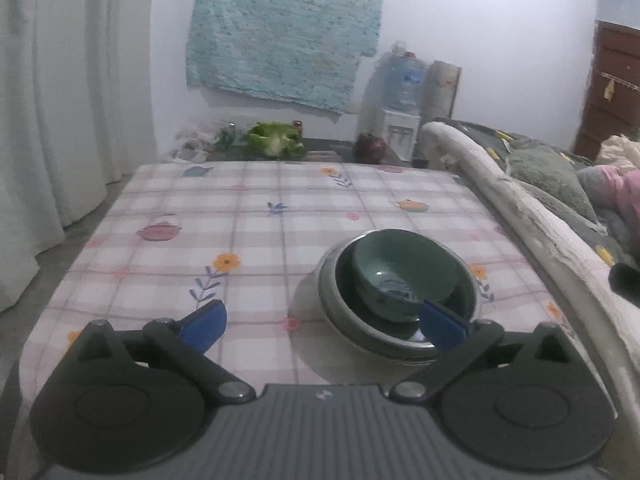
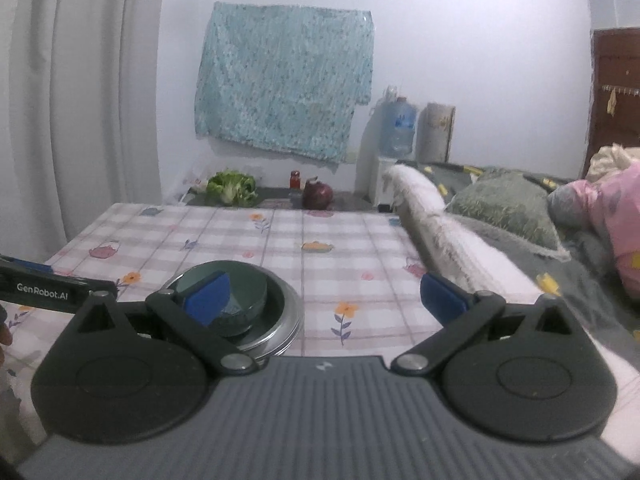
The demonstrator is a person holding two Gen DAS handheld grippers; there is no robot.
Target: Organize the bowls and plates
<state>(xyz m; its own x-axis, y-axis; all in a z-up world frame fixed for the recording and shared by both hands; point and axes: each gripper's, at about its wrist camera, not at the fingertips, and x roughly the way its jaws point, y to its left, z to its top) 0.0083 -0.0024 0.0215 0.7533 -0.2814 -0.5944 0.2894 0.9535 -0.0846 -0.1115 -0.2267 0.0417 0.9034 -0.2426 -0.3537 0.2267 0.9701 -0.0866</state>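
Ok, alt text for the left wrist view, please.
A green bowl sits nested in a larger metal bowl on a checked tablecloth. The left gripper is open and empty, its right blue finger overlapping the bowls' near rim.

White wall [image 2: 460,40], pale curtain [image 2: 80,100] (teal cloth [image 2: 284,84] hung)

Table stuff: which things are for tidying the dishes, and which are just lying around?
For the job:
- green bowl, sitting inside the bigger dishes
- metal dish under it
- left gripper and right gripper, both open, holding nothing

Just lying about:
- leafy greens
- red onion
- small red jar
- water bottle
- pillows
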